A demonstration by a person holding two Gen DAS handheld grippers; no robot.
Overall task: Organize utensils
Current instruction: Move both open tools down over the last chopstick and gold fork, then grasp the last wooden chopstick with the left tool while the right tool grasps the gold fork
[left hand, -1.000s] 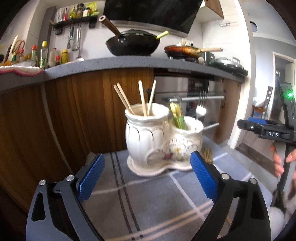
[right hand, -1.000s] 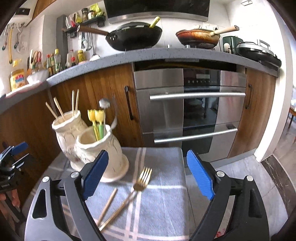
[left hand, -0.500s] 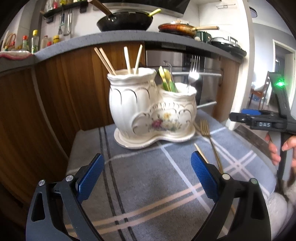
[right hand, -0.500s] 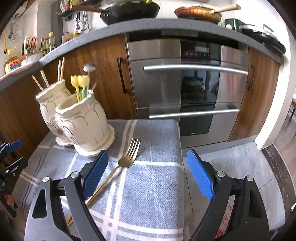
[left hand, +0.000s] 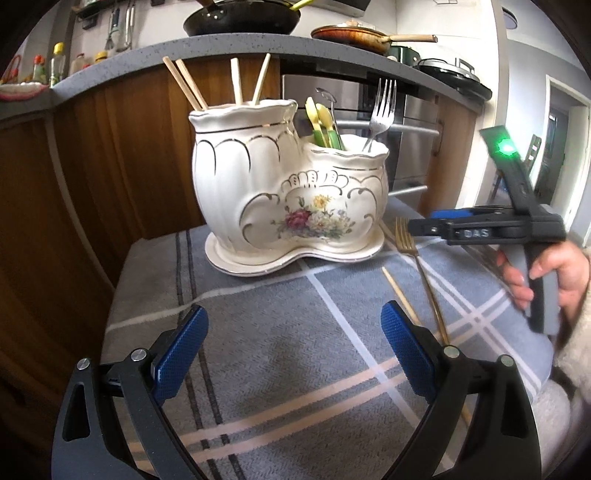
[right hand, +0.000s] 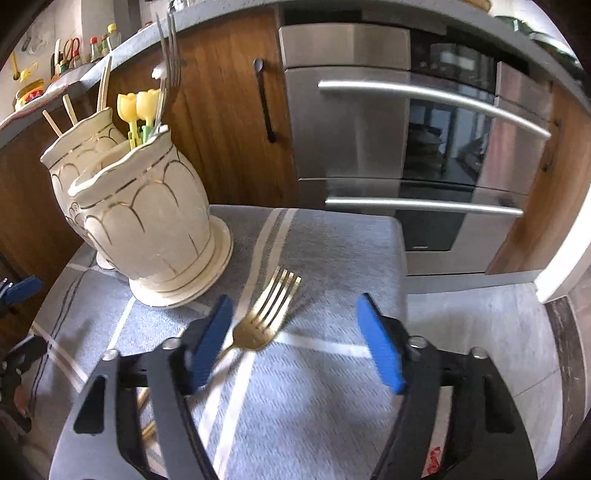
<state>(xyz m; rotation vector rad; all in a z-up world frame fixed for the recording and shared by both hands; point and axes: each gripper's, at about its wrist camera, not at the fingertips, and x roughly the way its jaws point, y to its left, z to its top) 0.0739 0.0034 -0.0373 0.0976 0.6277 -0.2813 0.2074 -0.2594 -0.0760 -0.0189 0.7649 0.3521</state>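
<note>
A cream two-pot ceramic utensil holder [left hand: 288, 195] stands on a grey striped cloth [left hand: 280, 350]; it also shows in the right wrist view [right hand: 147, 218]. Its tall pot holds wooden chopsticks [left hand: 188, 86]; its low pot holds yellow-green utensils [left hand: 321, 123] and a silver fork [left hand: 380, 110]. A gold fork [right hand: 266, 314] lies on the cloth beside the holder, with a loose chopstick [left hand: 400, 295] next to it. My right gripper [right hand: 295, 339] is open, low over the gold fork's head, which lies by the left finger. My left gripper [left hand: 293, 347] is open and empty, in front of the holder.
The cloth covers a small table [right hand: 400, 258] whose right edge drops to a tiled floor [right hand: 480, 314]. Wooden cabinets [left hand: 122, 155] and a steel oven [right hand: 406, 147] stand close behind. A counter above carries pans [left hand: 240, 18] and bottles.
Both grippers have come lower and closer to the table. The right gripper has moved down over the gold fork, and its jaws have narrowed a little. The left stays wide open.
</note>
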